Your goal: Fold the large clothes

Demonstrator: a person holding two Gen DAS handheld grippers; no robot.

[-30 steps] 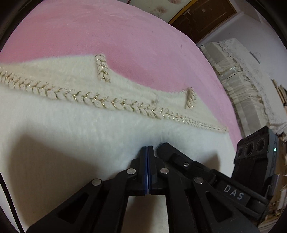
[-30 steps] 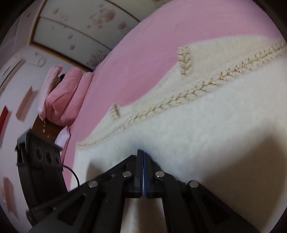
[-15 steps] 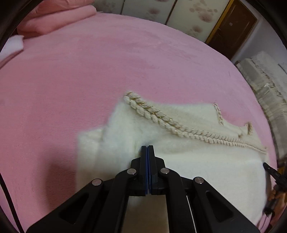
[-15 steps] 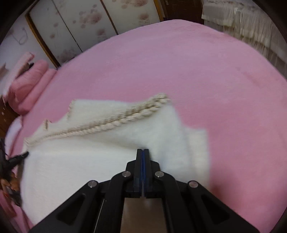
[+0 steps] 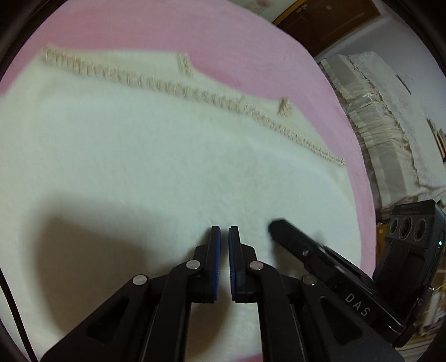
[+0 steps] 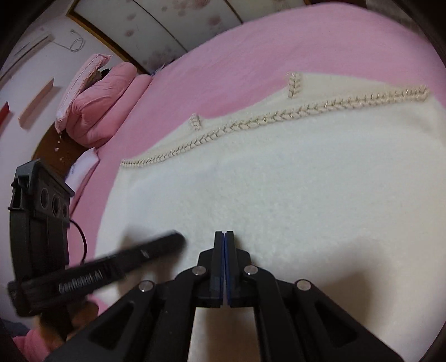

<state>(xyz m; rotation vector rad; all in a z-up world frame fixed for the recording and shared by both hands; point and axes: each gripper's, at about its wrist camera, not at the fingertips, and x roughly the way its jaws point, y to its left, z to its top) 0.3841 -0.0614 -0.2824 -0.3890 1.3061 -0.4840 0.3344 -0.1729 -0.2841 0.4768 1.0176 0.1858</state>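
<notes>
- A fuzzy white garment (image 5: pixel 156 156) is lying spread on a pink bedspread (image 5: pixel 133 25), filling most of both wrist views.
- A braided cream trim (image 5: pixel 178 89) is running across the garment near its far edge; two short braided tabs are sticking up from that edge toward the pink, one (image 5: pixel 185 64) farther along than the other (image 5: pixel 284 106).
- The left gripper (image 5: pixel 224 234) is hanging over the near part of the garment with a narrow slit showing between its blue pads; nothing is sitting in the slit, so it is reading as all but closed and empty.
- The right gripper (image 6: pixel 224 237) is hovering over the same stretch of white fabric, pads pressed together, no fabric pinched that I can make out.
- The two tools are working just beside each other: the right one is showing at the right edge of the left wrist view, the left one at the left edge of the right wrist view, both blurred.
- Dark shadows from the tools are falling on the fabric below them.
- Pink pillows (image 6: pixel 100 103) are stacking up at the head of the bed, in the right wrist view.
- A lace-covered piece of furniture (image 5: pixel 390 125) is standing beside the bed; a dark wooden door (image 5: pixel 329 19) is showing beyond it.
- Floral panels (image 6: pixel 172 25) are lining the far wall.
</notes>
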